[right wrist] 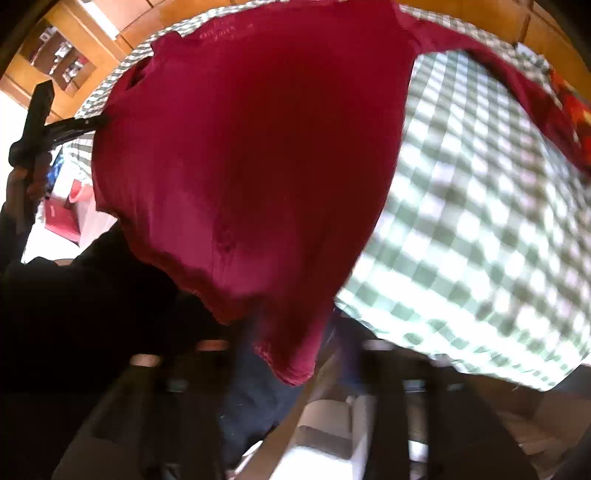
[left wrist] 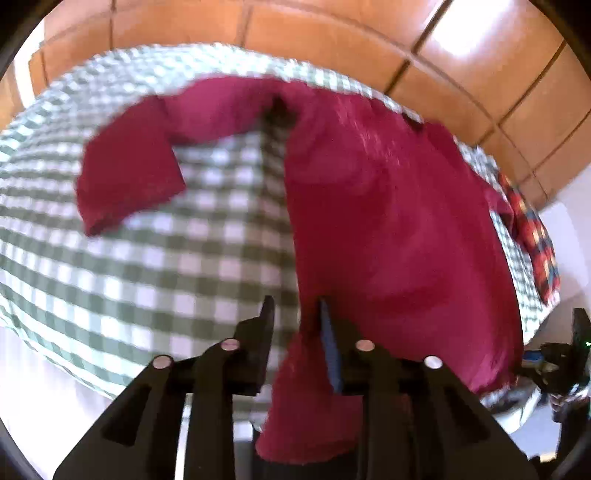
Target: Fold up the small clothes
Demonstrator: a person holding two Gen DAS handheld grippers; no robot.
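A dark red long-sleeved shirt lies spread on a green and white checked cloth, one sleeve bent out to the left. My left gripper hovers at the shirt's near edge, its jaws apart, with the fabric's edge in the gap and no pad pressing it. In the right wrist view the same shirt fills the middle, and its near corner hangs off the cloth's edge. My right gripper is blurred, its jaws standing wide on either side of that corner.
A red, yellow and blue plaid garment lies at the cloth's right edge. Orange-brown tiles lie beyond the cloth. A person's dark sleeve fills the lower left of the right wrist view, with pale boxes below.
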